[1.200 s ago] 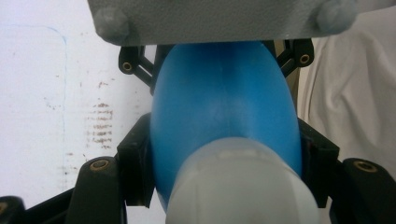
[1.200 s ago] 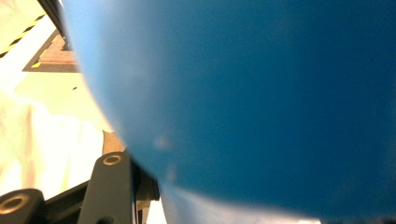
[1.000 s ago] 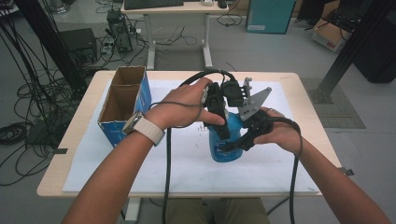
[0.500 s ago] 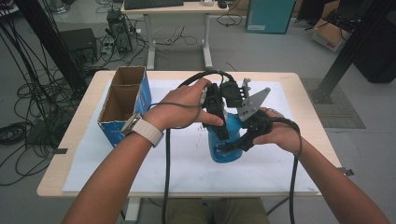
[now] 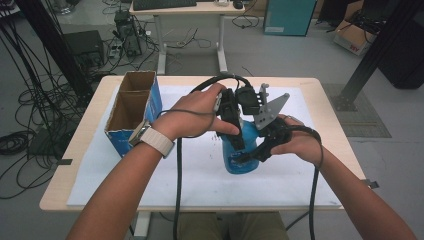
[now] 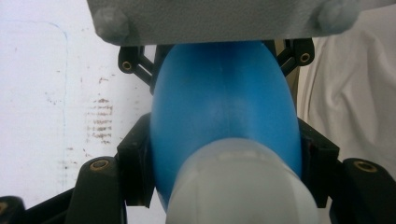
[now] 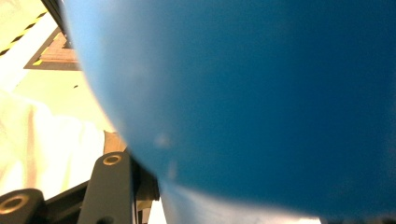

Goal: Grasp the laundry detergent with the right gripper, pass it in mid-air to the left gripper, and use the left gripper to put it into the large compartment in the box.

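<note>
A blue bottle (image 5: pixel 240 159) with a white cap stands on the white sheet (image 5: pixel 200 175) at the middle of the table. My left gripper (image 5: pixel 235 136) comes down on it from above and is shut on its shoulder. In the left gripper view the bottle (image 6: pixel 224 116) sits between both pads (image 6: pixel 135 170), with the white cap (image 6: pixel 238 186) nearest the camera. My right gripper (image 5: pixel 251 152) comes in from the right and is shut on the bottle's body. Blue bottle (image 7: pixel 261 93) covers most of the right gripper view, beside one black finger (image 7: pixel 112 186).
An open cardboard box (image 5: pixel 131 107) with blue sides and two compartments stands at the table's left. The right gripper's grey plate (image 5: pixel 270 111) rises beside the left hand. Cables loop over both hands. A desk (image 5: pixel 190 7) and floor cables lie beyond the table.
</note>
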`<action>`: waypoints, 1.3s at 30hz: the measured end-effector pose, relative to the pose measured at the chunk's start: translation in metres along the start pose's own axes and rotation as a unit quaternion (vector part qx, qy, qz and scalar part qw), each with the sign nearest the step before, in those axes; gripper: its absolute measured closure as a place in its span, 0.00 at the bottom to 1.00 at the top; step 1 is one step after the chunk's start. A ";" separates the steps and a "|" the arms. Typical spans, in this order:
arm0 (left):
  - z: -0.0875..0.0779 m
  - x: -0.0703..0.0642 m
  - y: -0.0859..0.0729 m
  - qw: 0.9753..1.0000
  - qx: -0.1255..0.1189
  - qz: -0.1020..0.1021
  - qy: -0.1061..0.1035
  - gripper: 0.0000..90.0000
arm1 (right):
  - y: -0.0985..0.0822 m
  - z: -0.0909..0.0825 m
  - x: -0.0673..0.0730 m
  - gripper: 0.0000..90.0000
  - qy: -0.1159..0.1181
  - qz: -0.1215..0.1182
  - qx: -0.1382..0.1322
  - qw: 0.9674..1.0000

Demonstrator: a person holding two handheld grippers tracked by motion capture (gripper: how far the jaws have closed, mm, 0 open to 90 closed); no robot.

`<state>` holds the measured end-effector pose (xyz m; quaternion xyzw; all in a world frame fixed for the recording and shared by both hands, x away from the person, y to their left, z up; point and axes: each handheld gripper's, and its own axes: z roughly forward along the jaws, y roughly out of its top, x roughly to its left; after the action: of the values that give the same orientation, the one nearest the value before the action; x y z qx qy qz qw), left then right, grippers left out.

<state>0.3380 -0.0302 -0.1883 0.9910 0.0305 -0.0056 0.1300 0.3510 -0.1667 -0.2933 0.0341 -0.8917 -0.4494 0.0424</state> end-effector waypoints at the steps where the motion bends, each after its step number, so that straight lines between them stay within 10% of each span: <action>1: 0.000 0.000 0.000 1.000 0.001 0.001 0.000 0.41 | 0.000 0.000 0.001 0.48 0.005 0.004 -0.001 1.000; 39: -0.001 0.000 0.000 1.000 0.002 -0.002 -0.002 0.41 | 0.001 0.000 0.000 0.48 0.000 0.002 0.001 1.000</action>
<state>0.3384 -0.0294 -0.1873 0.9912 0.0327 -0.0080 0.1284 0.3511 -0.1661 -0.2922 0.0328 -0.8923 -0.4481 0.0431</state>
